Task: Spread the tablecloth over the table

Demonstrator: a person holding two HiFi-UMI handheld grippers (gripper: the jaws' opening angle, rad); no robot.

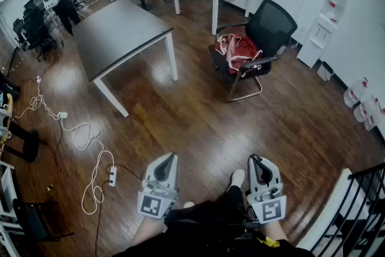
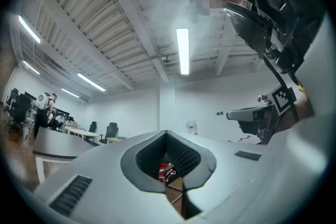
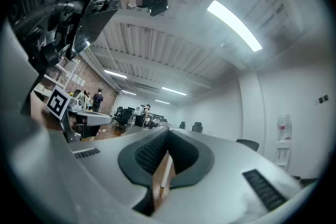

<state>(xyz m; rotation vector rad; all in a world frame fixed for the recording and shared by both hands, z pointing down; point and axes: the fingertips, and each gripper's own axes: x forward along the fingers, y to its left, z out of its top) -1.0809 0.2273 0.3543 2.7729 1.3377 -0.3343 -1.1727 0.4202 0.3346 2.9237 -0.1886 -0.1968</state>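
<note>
Red-and-white tablecloth, bundled, on a chair.
Lies heaped on the seat of a black office chair, well apart from both grippers; grey table stands left of the chair on the dark wood floor; left gripper and right gripper sit side by side low in the head view; jaws of each pressed together, nothing between them; white cable trails on the floor beside the left gripper.

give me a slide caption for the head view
Both shut and empty, the left gripper and right gripper face a grey table; a red cloth lies bundled on the black chair.
</note>
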